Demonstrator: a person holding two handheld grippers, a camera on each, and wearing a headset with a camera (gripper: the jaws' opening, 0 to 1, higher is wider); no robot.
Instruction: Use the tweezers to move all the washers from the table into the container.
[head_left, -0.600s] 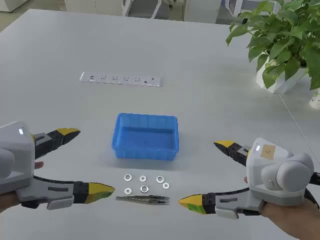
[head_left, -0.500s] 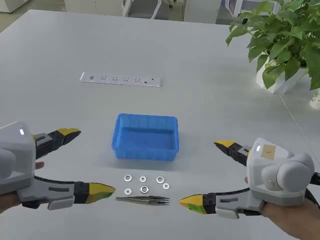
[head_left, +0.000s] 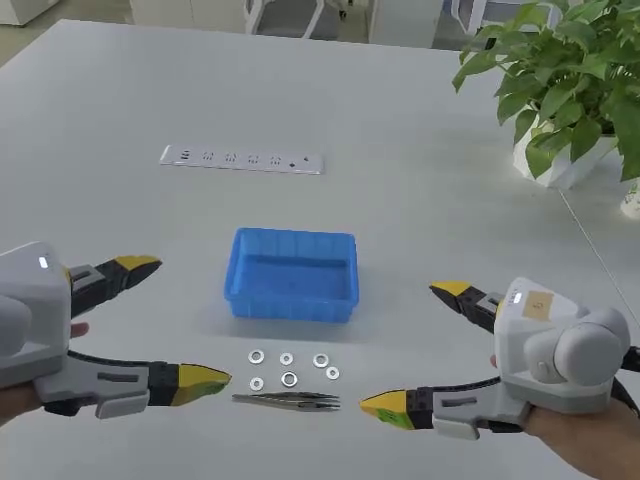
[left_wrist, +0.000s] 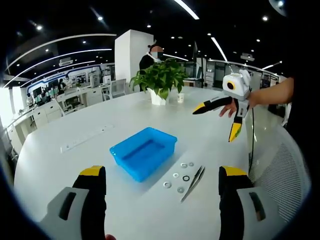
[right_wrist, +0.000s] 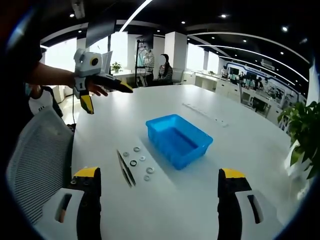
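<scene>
Several small silver washers (head_left: 288, 367) (left_wrist: 180, 176) (right_wrist: 138, 161) lie on the white table just in front of the blue container (head_left: 293, 272) (left_wrist: 144, 151) (right_wrist: 178, 139). Metal tweezers (head_left: 287, 400) (left_wrist: 192, 181) (right_wrist: 125, 168) rest flat on the table beside the washers, on the near side. My left gripper (head_left: 180, 322) (left_wrist: 162, 182) stands open at the left, level with the washers and apart from them. At the right my right gripper (head_left: 420, 348) (right_wrist: 157, 182) is open as well, holding nothing.
A white power strip (head_left: 241, 159) lies beyond the container. A potted green plant (head_left: 570, 90) (left_wrist: 160, 83) stands at the far right of the table. A mesh chair (right_wrist: 35, 160) sits by the table's near edge. People stand in the office background.
</scene>
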